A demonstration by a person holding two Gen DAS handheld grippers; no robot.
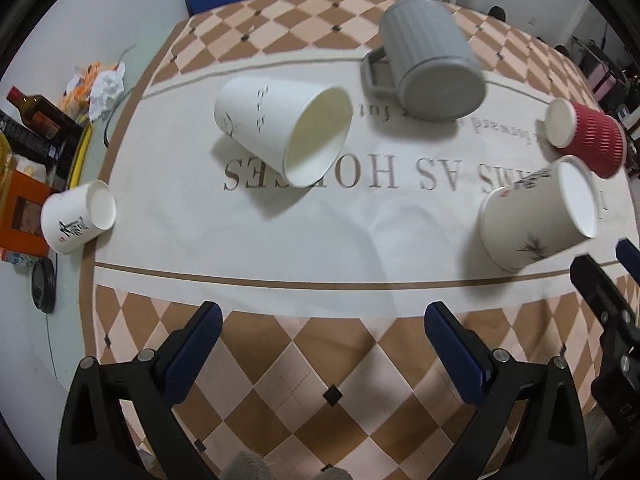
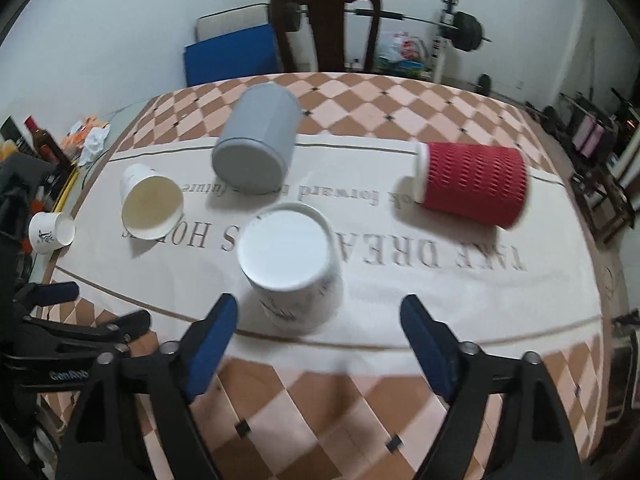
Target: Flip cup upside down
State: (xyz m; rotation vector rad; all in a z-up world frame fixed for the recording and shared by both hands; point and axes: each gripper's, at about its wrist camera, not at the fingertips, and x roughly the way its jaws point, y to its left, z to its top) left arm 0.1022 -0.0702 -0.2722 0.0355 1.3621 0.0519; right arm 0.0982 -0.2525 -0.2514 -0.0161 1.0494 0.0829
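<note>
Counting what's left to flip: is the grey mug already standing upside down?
Yes, the grey mug shows its closed base upward, mouth down on the tablecloth.

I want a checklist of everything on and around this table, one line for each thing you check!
Surface: checkered tablecloth with printed lettering.
Job's things: one open-mouthed white cup up; grey mug, red cup, white cup and small cup show their bases.
Clutter: bottle, crumpled wrappers, orange box at the left edge.
Grippers: left tool and right tool both open, holding nothing.
Cables: thin wire near the wrappers.
Surroundings: chair, barbell, blue mat.
</note>
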